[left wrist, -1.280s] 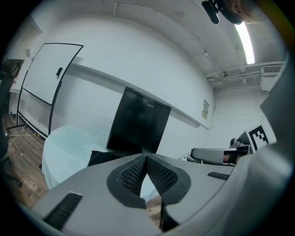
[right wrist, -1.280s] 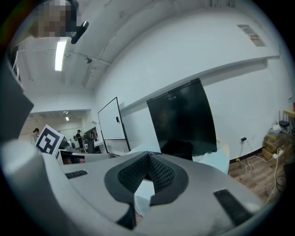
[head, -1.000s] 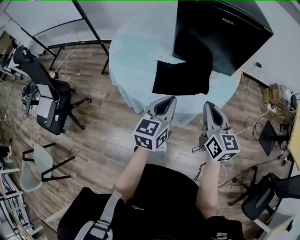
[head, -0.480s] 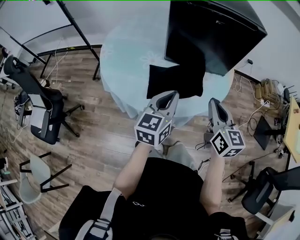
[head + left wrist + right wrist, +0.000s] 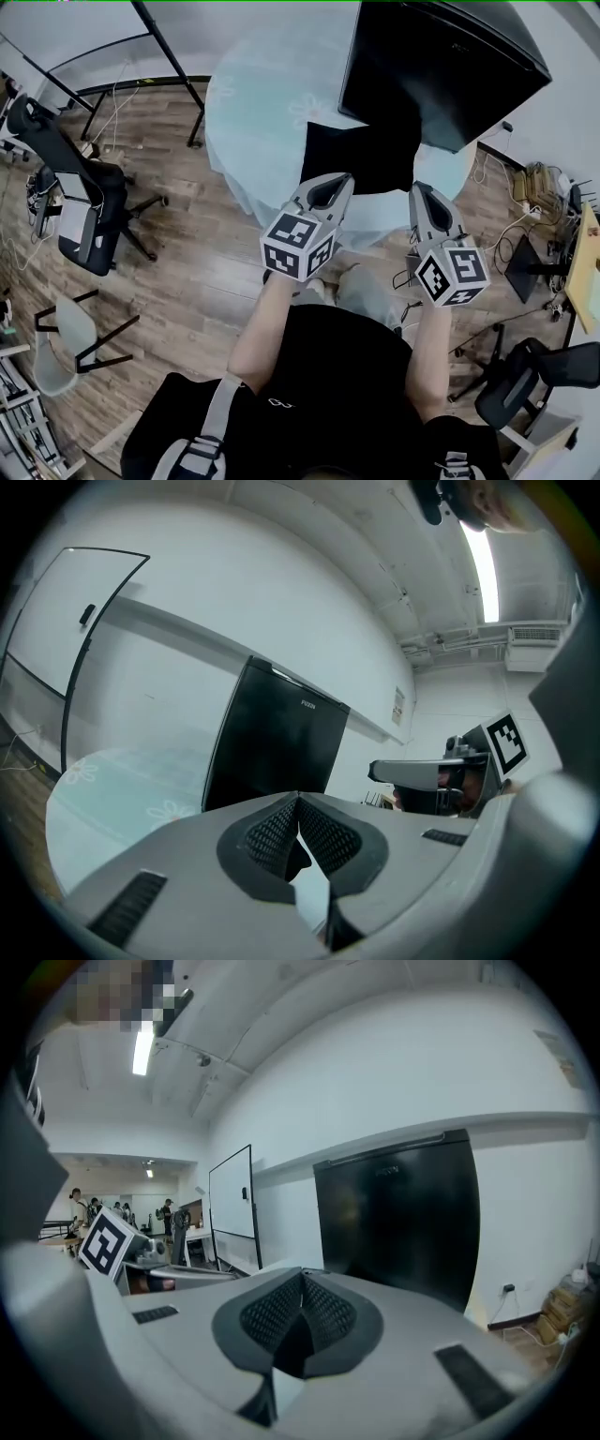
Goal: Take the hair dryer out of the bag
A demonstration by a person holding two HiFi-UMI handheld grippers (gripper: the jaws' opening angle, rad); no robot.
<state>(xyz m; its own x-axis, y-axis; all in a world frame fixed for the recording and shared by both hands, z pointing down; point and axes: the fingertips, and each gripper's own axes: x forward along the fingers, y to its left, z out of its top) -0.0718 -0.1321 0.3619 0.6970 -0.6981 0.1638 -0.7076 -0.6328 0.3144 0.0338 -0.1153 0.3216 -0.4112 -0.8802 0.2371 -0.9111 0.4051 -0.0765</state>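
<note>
Black and limp, a flat fabric bag (image 5: 361, 155) is laid on the round bench (image 5: 253, 103) draped in pale blue cloth. It is seen just beyond the left gripper (image 5: 326, 187) and the right gripper (image 5: 422, 194), whose mesh-textured jaws are pressed together, empty.

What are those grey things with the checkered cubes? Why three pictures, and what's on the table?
A person holds two hand tools, each ending in a claw with two jaws. The patterned cubes are part of the tools. One picture comes from a camera on the person's head, looking down: the left claw and right claw are held out before a round table with a pale blue cloth. On it lies a black bag, with a big black screen behind. The other two pictures come from small cameras riding on each claw, looking along its jaws. Both claws are shut and hold nothing. No hair dryer shows; if it's in the bag, it's hidden.
</note>
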